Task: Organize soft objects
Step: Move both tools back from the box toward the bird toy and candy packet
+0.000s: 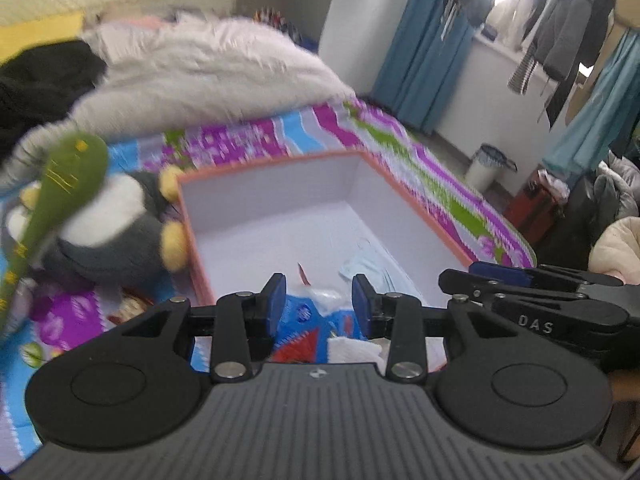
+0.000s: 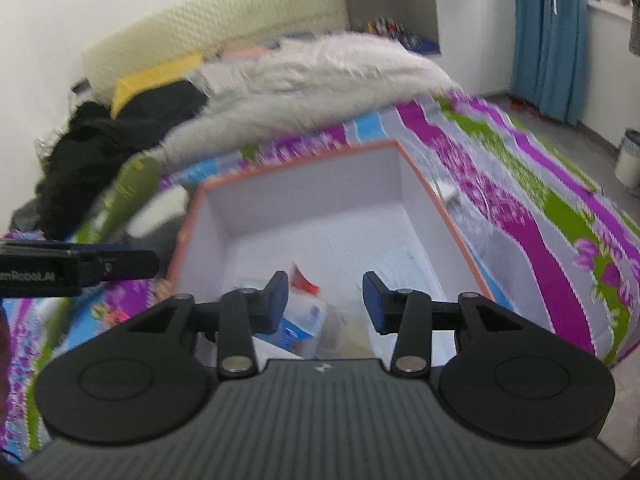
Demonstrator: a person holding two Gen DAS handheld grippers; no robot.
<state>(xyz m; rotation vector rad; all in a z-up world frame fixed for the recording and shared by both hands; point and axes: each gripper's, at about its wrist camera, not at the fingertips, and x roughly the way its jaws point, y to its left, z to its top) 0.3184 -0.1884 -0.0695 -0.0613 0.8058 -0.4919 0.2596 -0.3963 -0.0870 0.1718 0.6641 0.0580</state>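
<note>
With both the left claw [image 1: 319, 300] and right claw [image 2: 325, 300] released, empty, over the box [image 1: 404, 196], the penguin plush [image 1: 120, 228] at ten o'clock should be gripped by its body.

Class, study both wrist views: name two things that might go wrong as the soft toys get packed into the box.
1. Both hand-held grippers, left and right, hang open and close together over the box; they may collide.
2. The penguin plush leans against the box wall with a green toy across it; grabbing one may drag the other.
</note>
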